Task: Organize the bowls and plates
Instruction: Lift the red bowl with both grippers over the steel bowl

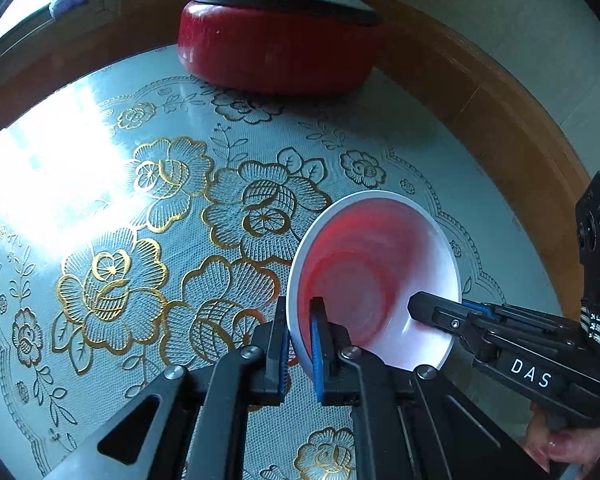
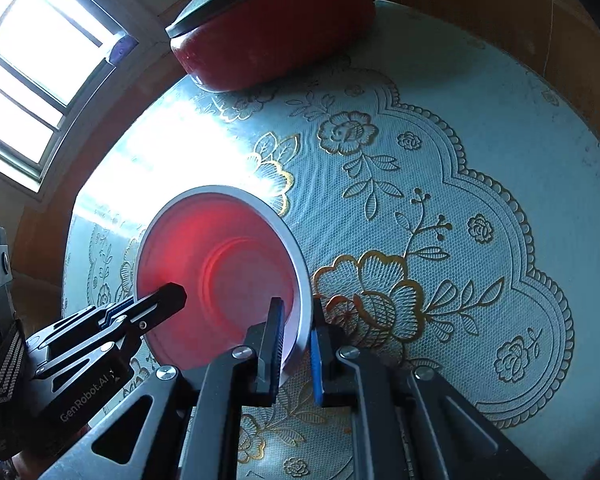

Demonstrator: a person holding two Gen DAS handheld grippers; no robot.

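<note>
Two grippers clamp one bowl (image 1: 374, 276), red inside, white rim, tilted above table (image 1: 100, 200) with gold-flower cloth. Left gripper (image 1: 299, 334) pinches its left rim; right gripper (image 2: 296, 334) pinches opposite rim. Bowl seems lifted clear of cloth, hard to tell. Red lidded pot (image 1: 278, 46) sits well behind.

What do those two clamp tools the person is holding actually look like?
Both are black metal tongs with silver pivot bolts and blue pads inside the fingers. The left gripper reads "GenRobot.AI" on its side, the right gripper "DAS". Each carries a boxy black camera block and a black-and-white striped strap.
</note>
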